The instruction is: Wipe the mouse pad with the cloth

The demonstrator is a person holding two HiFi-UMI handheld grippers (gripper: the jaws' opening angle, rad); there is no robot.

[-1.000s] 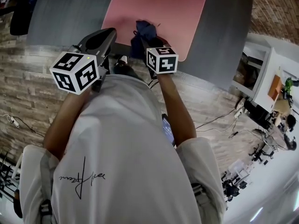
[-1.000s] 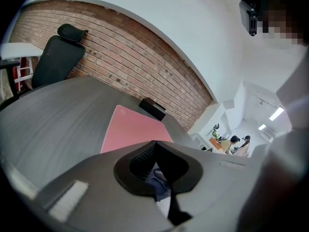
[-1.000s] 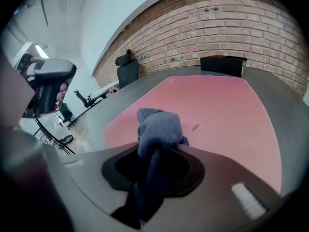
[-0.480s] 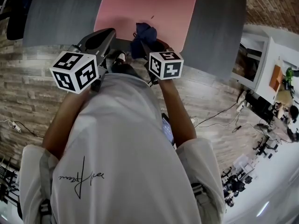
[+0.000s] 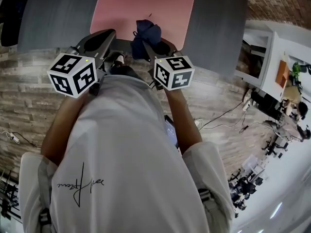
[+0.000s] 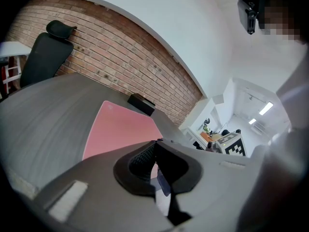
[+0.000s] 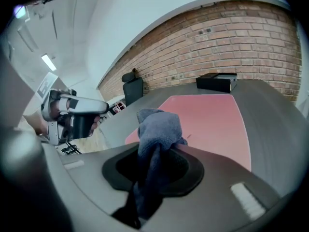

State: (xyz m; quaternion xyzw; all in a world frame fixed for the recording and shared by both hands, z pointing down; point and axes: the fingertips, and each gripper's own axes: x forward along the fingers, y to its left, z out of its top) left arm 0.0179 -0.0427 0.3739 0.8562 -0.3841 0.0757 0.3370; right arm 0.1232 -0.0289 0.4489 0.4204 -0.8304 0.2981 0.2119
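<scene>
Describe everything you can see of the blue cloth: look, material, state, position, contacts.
The cloth is dark blue-grey, soft and nubby, like towelling. It is crumpled into a wad, not spread flat. The right gripper has its jaws shut on it: a bunch sticks up past the jaw tips and a tail hangs back between them. In the head view it lies over the near edge of the pink mouse pad; whether it touches the pad is unclear.

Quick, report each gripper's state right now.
Left gripper: shut, holding nothing.
Right gripper: shut on the blue cloth.
</scene>
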